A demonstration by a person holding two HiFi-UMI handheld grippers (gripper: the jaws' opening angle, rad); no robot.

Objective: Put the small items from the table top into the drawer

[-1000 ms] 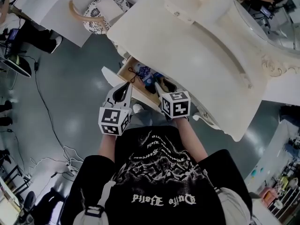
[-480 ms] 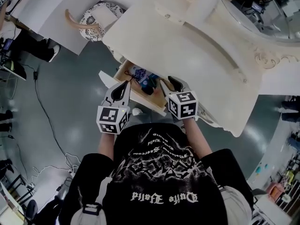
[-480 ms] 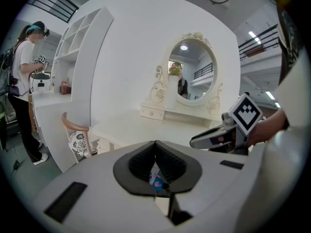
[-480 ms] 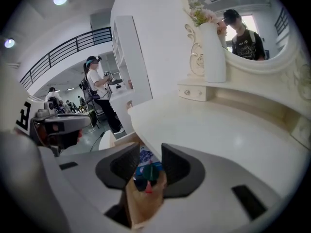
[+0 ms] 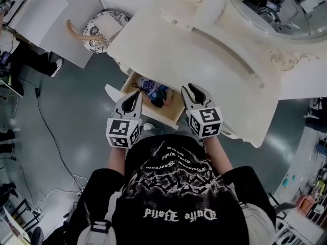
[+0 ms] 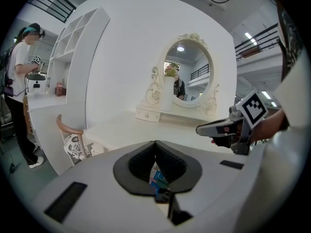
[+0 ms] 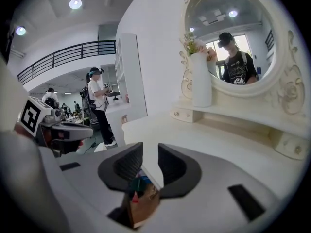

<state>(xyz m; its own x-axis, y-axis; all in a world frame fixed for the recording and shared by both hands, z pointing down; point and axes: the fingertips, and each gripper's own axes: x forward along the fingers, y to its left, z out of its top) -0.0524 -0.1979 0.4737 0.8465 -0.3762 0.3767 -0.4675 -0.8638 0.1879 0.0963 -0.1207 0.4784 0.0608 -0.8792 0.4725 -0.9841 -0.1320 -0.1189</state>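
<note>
Over the left front corner of the open light-wood drawer (image 5: 172,107) you hold the left gripper (image 5: 137,95). Its black jaws meet at the tips, and nothing shows pinched there. In the left gripper view, only the drawer's contents appear through the hollow behind the tips.

Above the drawer's right end hangs your right gripper (image 5: 190,89), clear of the contents. Its jaws have just been closing, yet a plain gap shows between them with nothing in it.

The small items lie in the drawer's left half: a blue-and-white printed packet (image 5: 151,86) and, close beside it, a small black item (image 5: 157,102). A thin black cord loop (image 5: 137,88) sits at the drawer's left rim, just by your left gripper's tips. Whether it touches them, I cannot tell. The drawer's right half shows bare wood.

Mind the edges. The cream dressing table top (image 5: 204,55) overhangs the drawer's back, and its curved front edge runs just beyond your right gripper's tips. The drawer's white front panel (image 5: 113,92) stands on the side toward your body, below both grippers.

Left of the drawer the grey floor (image 5: 76,101) lies open. A wooden chair with a black-and-white patterned cushion (image 5: 99,29) stands well apart, beyond the drawer's far left.
</note>
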